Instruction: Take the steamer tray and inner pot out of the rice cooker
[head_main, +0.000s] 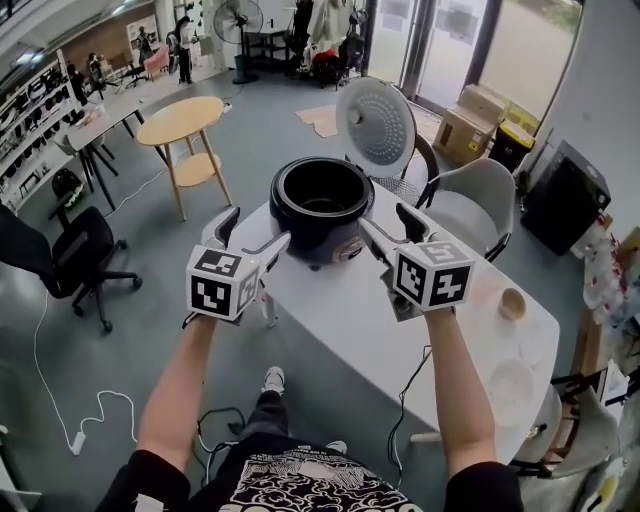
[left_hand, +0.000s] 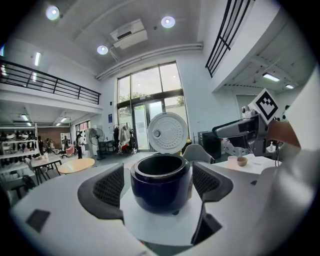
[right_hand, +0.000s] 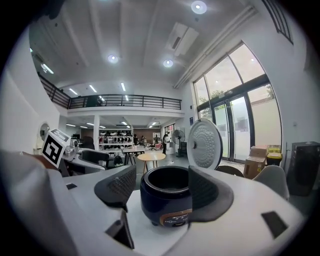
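A dark blue rice cooker (head_main: 322, 210) stands at the far end of a white table (head_main: 350, 320), with its white lid (head_main: 376, 126) swung up behind it. The pot's inside looks dark; a metal rim (left_hand: 160, 162) rings the mouth, and I cannot tell whether a steamer tray sits inside. My left gripper (head_main: 255, 232) is open, just left of the cooker and apart from it. My right gripper (head_main: 385, 220) is open too, close to the cooker's right side. The left gripper view (left_hand: 160, 186) and the right gripper view (right_hand: 162, 192) each frame the cooker between open, empty jaws.
A small brown bowl (head_main: 512, 303) and a pale round dish (head_main: 510, 382) lie on the table's right part. Grey chairs (head_main: 482, 195) stand behind the table. A round wooden table (head_main: 180, 120) and a black office chair (head_main: 70, 250) stand on the left.
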